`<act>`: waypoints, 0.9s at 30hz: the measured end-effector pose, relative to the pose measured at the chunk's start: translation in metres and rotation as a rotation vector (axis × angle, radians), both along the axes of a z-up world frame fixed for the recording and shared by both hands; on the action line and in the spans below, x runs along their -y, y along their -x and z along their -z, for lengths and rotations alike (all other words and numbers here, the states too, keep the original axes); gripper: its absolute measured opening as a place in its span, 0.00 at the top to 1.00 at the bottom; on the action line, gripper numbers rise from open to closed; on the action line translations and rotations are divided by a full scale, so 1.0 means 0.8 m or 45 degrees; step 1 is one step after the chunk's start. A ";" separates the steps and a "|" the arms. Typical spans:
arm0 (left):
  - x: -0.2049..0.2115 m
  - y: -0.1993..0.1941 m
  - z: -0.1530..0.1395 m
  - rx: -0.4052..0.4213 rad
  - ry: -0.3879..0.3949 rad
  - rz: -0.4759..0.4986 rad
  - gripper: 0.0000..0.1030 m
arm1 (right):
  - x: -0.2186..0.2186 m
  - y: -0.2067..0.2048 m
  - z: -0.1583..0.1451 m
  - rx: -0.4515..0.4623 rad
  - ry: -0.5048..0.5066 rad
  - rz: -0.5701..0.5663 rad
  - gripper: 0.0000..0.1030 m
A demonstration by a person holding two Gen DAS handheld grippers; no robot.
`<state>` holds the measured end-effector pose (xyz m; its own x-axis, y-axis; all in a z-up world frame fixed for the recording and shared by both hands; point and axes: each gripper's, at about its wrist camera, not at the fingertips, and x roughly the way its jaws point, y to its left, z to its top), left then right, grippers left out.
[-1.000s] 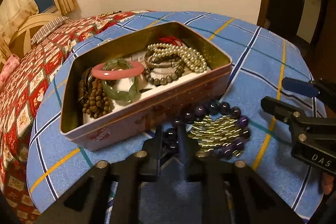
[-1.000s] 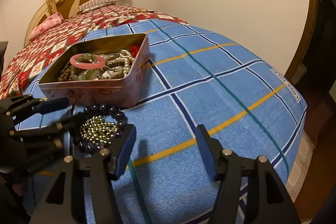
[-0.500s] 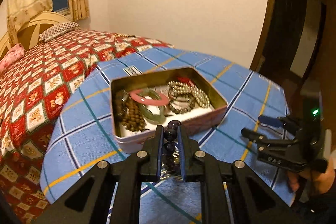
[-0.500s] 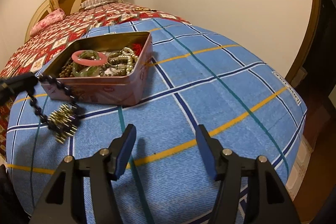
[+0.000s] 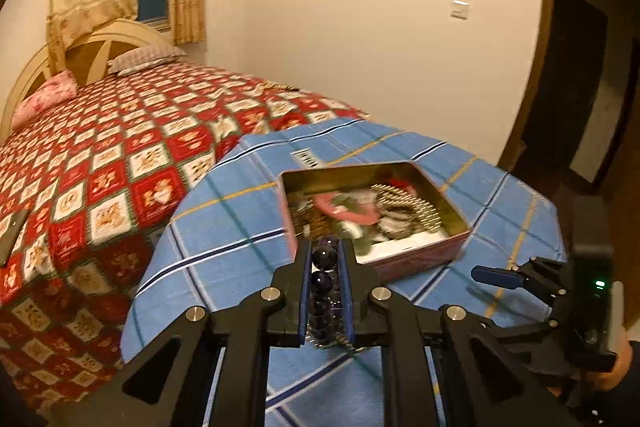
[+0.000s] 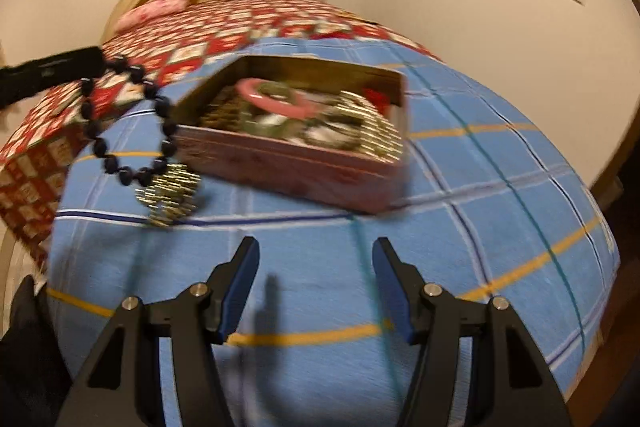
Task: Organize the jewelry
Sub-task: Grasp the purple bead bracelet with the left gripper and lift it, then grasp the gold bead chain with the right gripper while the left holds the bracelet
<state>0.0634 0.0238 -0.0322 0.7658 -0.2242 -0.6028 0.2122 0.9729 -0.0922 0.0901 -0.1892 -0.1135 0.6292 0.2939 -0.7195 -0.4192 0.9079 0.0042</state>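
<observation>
My left gripper [image 5: 325, 247] is shut on a dark purple bead bracelet [image 5: 322, 281], which hangs in the air. In the right wrist view the bracelet [image 6: 120, 131] dangles as a loop from the left gripper's tip, and a tangle of gold beads [image 6: 170, 193] hangs at its lower end, left of the tin. The open pink tin [image 6: 304, 163] holds a pink bangle [image 6: 276, 101], a green bangle, pearls and brown beads. It also shows in the left wrist view as the tin [image 5: 416, 259] just past the held beads. My right gripper [image 6: 316, 255] stands open over the cloth with nothing between its fingers.
A round table under a blue checked cloth [image 6: 460, 267] carries the tin. A bed with a red patterned quilt [image 5: 100, 179] lies behind and left of the table. A wall and a dark doorway [image 5: 580, 87] stand at the right.
My left gripper has lifted the purple bracelet and the gold beads off the cloth and drawn back from the tin. The right gripper has swung left, so the tin now sits ahead of it.
</observation>
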 end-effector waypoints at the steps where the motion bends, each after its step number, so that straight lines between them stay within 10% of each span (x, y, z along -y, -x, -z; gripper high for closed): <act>1: -0.006 -0.002 0.005 -0.010 -0.003 -0.023 0.88 | -0.011 0.001 -0.001 0.002 0.004 -0.032 0.40; 16: -0.058 -0.017 0.032 -0.060 0.019 -0.133 0.88 | -0.130 -0.029 0.026 -0.086 0.084 -0.327 0.45; 18: -0.058 -0.017 0.033 -0.063 0.025 -0.125 0.88 | -0.123 -0.032 0.022 -0.116 0.028 -0.327 0.87; 27: -0.044 -0.008 0.019 -0.039 0.023 -0.081 0.88 | -0.099 -0.006 0.004 -0.043 0.033 -0.262 0.93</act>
